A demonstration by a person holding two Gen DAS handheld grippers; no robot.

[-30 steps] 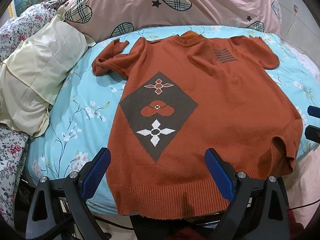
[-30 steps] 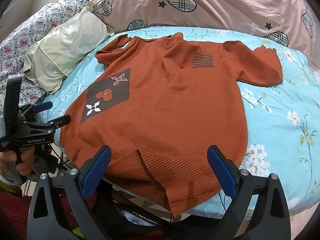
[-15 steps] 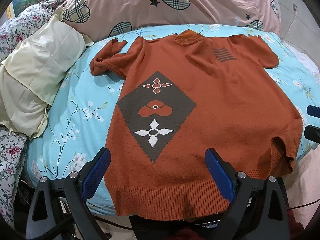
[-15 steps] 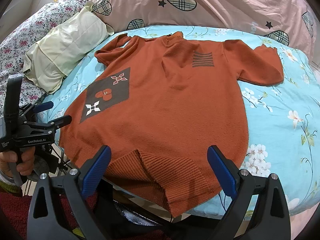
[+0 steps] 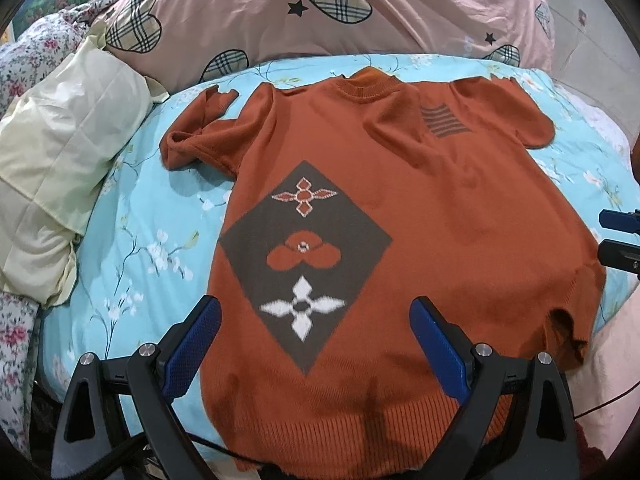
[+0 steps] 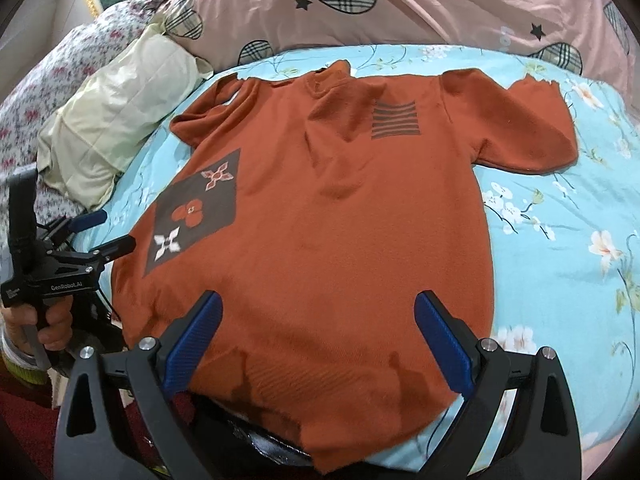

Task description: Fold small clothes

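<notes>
On the bed [image 5: 152,216], a sweater [image 5: 460,220] is laid flat, collar far, hem near, its long axis running straight away from both tongs. Left tongs [image 5: 314,344] and right tongs [image 6: 318,344] are held spread and empty above the hem, neither clearly nearer. No containers are seen.
</notes>
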